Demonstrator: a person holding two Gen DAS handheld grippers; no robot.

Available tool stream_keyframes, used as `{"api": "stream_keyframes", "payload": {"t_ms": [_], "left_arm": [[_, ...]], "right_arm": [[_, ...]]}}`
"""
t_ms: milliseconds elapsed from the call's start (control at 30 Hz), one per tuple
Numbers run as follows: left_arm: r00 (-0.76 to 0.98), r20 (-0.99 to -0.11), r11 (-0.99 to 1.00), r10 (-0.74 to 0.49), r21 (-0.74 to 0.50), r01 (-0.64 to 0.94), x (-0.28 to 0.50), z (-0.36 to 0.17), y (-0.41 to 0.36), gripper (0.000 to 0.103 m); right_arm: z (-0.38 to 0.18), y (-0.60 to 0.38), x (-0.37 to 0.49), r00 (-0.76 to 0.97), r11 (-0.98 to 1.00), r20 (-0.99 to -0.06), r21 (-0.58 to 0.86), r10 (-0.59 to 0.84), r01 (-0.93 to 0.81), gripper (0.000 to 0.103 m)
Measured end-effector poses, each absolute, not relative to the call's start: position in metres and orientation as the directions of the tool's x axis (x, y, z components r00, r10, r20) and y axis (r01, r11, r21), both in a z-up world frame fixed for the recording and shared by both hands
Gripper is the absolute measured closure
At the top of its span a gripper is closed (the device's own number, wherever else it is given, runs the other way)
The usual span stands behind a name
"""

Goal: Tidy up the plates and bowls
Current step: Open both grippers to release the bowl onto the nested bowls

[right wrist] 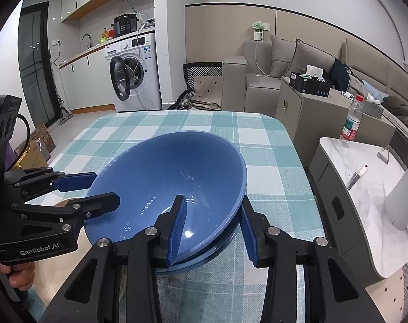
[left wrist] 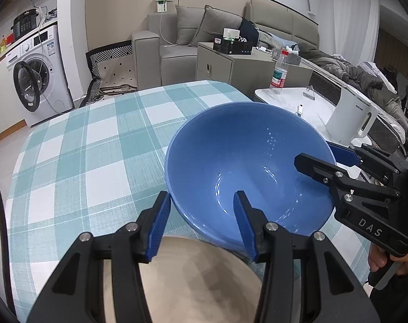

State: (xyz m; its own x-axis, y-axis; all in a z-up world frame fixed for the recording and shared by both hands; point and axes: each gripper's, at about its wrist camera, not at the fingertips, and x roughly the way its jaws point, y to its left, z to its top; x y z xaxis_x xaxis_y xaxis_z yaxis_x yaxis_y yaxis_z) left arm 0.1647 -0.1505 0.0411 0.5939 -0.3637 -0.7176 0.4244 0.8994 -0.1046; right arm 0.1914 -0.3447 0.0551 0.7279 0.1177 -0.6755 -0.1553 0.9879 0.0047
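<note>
**Blue bowl tilted between two hand-held grippers over the checked worktop**

A large blue bowl (left wrist: 247, 167) sits tilted at the near edge of the worktop (left wrist: 96, 148), which is covered in a teal-and-white checked cloth. In the right wrist view the bowl (right wrist: 171, 177) appears to rest inside a second blue bowl (right wrist: 220, 245), of which only a rim shows beneath it. A beige plate (left wrist: 193, 282) lies just below the bowl, nearest the left camera.

The left hand-held gripper (left wrist: 204, 223) straddles the bowl's near rim, one blue pad outside the wall and the other inside; a gap shows between the pads and the wall, so its jaws stand partly open without pressing. The same gripper appears from the other side (right wrist: 96, 188) with one finger over the rim and one beneath.

The right hand-held gripper (right wrist: 212, 228) straddles the opposite rim in the same way. Its inner pad lies close to the bowl's inside surface, the outer pad stands apart from the wall, and the jaws are loosely open around the rim.

Beside the worktop stands a white marble side table (left wrist: 290, 99) carrying a plastic water bottle (left wrist: 279, 72) and a white kettle (left wrist: 349, 118).
</note>
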Motion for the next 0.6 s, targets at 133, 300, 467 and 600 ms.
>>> {"api": "stream_keyframes", "payload": {"t_ms": [133, 300, 467, 600], "left_arm": [[0.592, -0.722, 0.898, -0.359, -0.095, 0.429, 0.1651, 0.0402, -0.1524, 0.054], [0.588, -0.724, 0.897, -0.36, -0.095, 0.432, 0.1645, 0.0404, -0.1526, 0.053], [0.585, -0.728, 0.897, -0.357, -0.093, 0.433, 0.1641, 0.0403, -0.152, 0.05], [0.586, -0.728, 0.899, -0.356, -0.096, 0.427, 0.1645, 0.0408, -0.1496, 0.043]], "right_arm": [[0.0541, -0.3452, 0.1915, 0.726, 0.987, -0.677, 0.005, 0.119, -0.158, 0.058], [0.0526, -0.3418, 0.1917, 0.725, 0.986, -0.68, -0.018, 0.11, -0.166, 0.053], [0.0536, -0.3397, 0.1896, 0.73, 0.986, -0.675, -0.018, 0.111, -0.167, 0.037], [0.0576, -0.3395, 0.1857, 0.741, 0.984, -0.66, -0.012, 0.125, -0.176, 0.023]]}}
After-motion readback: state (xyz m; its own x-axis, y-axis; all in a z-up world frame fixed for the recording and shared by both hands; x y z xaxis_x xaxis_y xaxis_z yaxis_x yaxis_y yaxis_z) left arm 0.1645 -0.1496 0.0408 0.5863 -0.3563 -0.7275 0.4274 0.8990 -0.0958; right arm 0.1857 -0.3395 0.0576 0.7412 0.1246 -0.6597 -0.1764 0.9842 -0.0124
